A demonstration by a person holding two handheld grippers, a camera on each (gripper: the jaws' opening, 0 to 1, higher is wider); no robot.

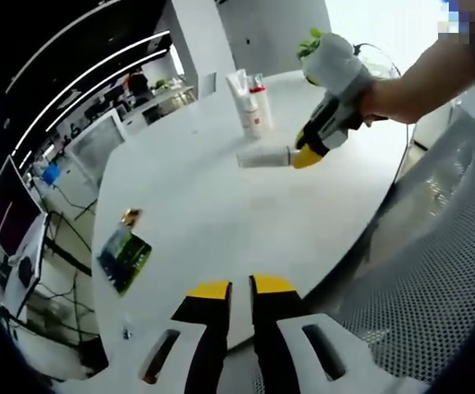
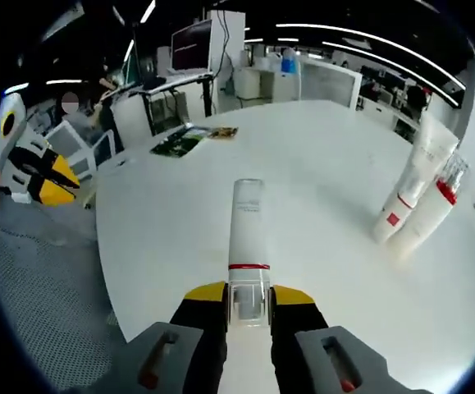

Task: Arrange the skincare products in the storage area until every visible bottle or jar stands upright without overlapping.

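— Bottles first: where do we stand?

— Our right hand-held gripper [image 2: 248, 300] has its jaws clamped on a white bottle [image 2: 247, 238] with a red band; in the right gripper view the bottle lies level, pointing to 12 o'clock over the white desk [image 2: 319, 172]; in the left gripper view we see the same right hand-held gripper [image 1: 307, 153] at 1 o'clock, the bottle [image 1: 263, 157] sticking out sideways just above the desk [image 1: 212, 222].

— And the others?

— Two white tubes stand together; in the right gripper view at 3 o'clock, a taller tube [image 2: 415, 176] and a red-capped tube [image 2: 430, 215] touching or leaning on it; in the left gripper view they sit near 12 o'clock [image 1: 248, 103].

— Our left one?

— Left hand-held gripper [image 1: 240, 291] holds nothing, jaws at a narrow gap, low at 6 o'clock by the desk's edge; a green card [image 1: 124, 257] lies at 9 o'clock; we also see this gripper [image 2: 44, 176] at 9 o'clock in the right gripper view.
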